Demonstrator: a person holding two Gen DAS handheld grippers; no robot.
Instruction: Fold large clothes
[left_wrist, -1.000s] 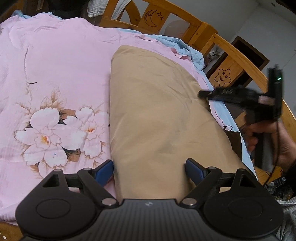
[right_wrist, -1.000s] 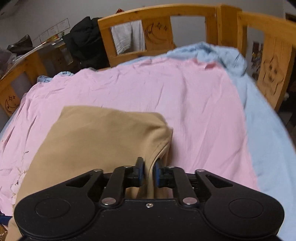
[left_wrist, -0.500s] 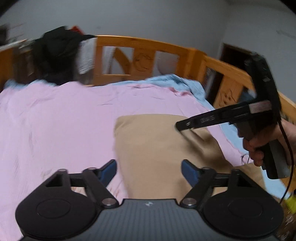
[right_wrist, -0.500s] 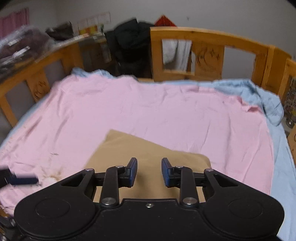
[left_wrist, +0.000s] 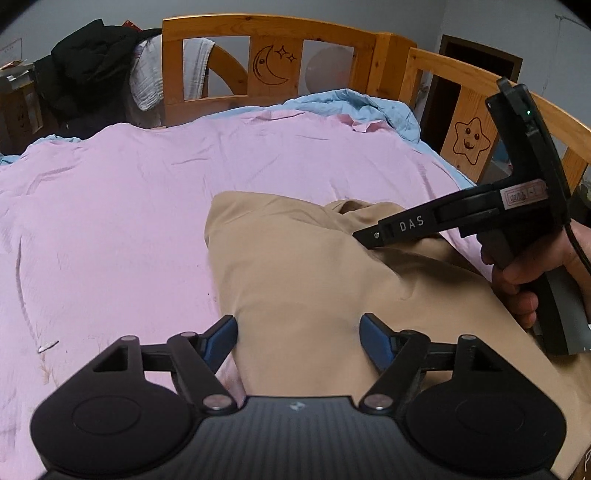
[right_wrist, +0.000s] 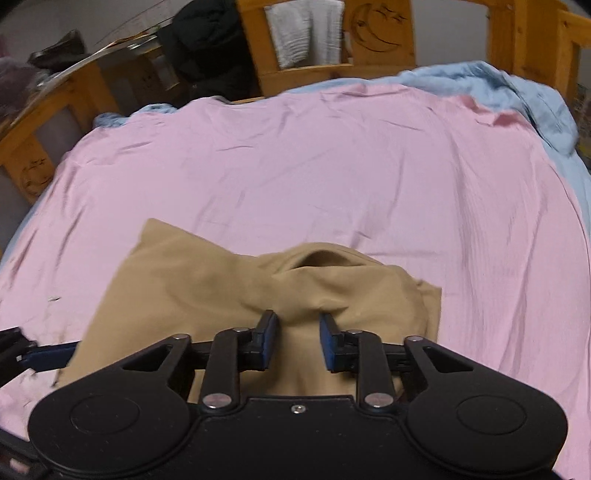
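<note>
A tan folded garment (left_wrist: 295, 266) lies on the pink sheet (left_wrist: 110, 206) of a bed. My left gripper (left_wrist: 298, 338) is open, its blue pads either side of the garment's near part, with cloth between them. My right gripper (right_wrist: 297, 338) is open with its tips resting on the tan garment (right_wrist: 207, 280), a raised fold just beyond them. The right gripper also shows in the left wrist view (left_wrist: 365, 236), held by a hand at the right, its tip touching the garment's far right part.
A wooden bed frame (left_wrist: 273, 48) with moon and star carvings runs along the far side and right. A blue sheet (left_wrist: 369, 107) is bunched at the far right corner. Dark clothes (left_wrist: 81, 70) and a white towel (right_wrist: 303, 33) hang on the rail.
My right gripper let go of the garment's corner, lifted, then came down open onto the cloth, bunching a fold. My left gripper stayed open and tilted up toward the headboard.
</note>
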